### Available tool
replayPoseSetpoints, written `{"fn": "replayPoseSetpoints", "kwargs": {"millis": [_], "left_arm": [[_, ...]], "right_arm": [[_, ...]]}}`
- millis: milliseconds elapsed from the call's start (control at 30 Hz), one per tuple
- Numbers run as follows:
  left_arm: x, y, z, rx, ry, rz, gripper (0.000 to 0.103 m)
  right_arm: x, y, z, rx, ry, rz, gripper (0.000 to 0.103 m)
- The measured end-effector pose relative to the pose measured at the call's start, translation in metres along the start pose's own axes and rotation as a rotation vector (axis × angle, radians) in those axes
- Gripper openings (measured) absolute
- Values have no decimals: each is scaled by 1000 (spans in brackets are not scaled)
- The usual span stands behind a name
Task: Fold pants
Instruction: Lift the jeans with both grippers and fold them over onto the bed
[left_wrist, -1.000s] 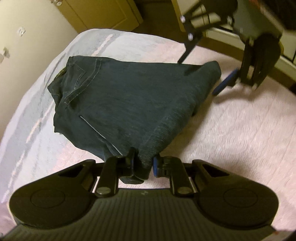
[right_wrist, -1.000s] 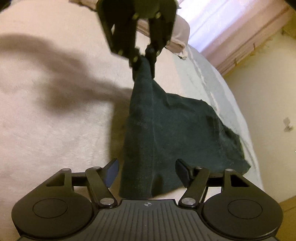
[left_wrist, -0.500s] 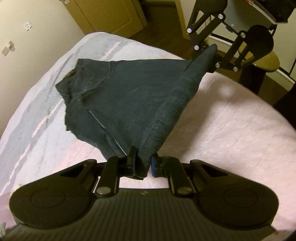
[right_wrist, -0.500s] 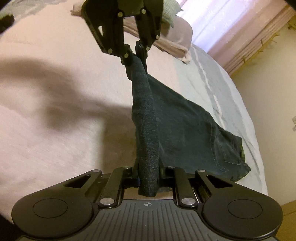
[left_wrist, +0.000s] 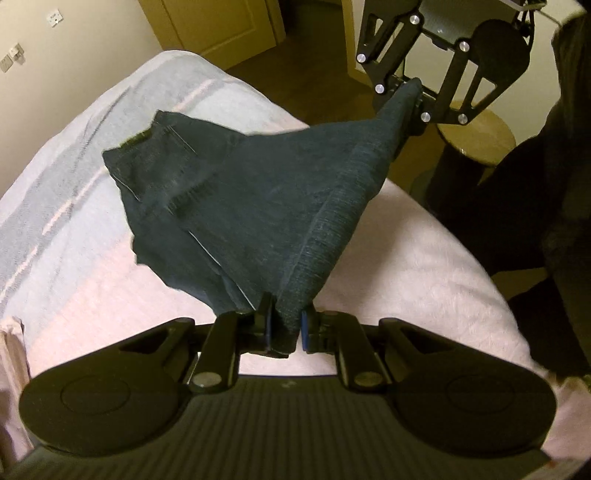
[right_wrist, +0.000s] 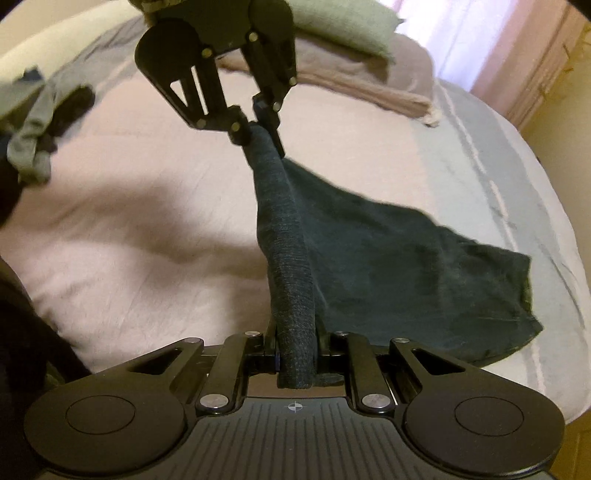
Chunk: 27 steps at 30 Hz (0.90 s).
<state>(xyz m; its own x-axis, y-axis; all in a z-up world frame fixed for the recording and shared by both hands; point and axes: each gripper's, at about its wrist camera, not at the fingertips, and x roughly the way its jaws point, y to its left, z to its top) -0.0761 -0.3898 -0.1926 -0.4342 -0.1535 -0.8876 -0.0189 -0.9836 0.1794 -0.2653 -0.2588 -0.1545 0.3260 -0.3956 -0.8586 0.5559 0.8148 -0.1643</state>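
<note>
Left wrist view: left tool (left_wrist: 284, 328) and right tool (left_wrist: 413, 99) each clamp the folded edge of dark blue denim pants (left_wrist: 240, 192), lifted above the pink-quilted bed (left_wrist: 424, 258); another fold likely remains.

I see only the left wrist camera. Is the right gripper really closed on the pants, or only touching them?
Observer: Closed. In its own view the right gripper is shut on the pants, and a short end of cloth sticks out behind its fingers.
Operator: What lies behind my left gripper?
Observer: Behind the left gripper, a folded pink blanket with a green pillow on top.
Operator: Is other clothing near?
Observer: A grey garment lies at the edge of the bed, apart from the pants.
</note>
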Motion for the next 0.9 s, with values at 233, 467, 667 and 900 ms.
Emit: {"fn": "replayPoseSetpoints", "kwargs": {"millis": [233, 467, 667, 900], "left_arm": [[-32, 114, 98, -9, -40, 15, 11], [32, 260, 207, -56, -27, -28, 11], [163, 371, 251, -183, 61, -165, 11], [286, 438, 254, -306, 169, -261, 11]], "right_arm": [[-55, -120, 28, 46, -73, 22, 11], [-47, -304, 17, 221, -153, 113, 11], [37, -453, -22, 440, -114, 280, 11], [136, -549, -77, 660, -54, 432, 11]]}}
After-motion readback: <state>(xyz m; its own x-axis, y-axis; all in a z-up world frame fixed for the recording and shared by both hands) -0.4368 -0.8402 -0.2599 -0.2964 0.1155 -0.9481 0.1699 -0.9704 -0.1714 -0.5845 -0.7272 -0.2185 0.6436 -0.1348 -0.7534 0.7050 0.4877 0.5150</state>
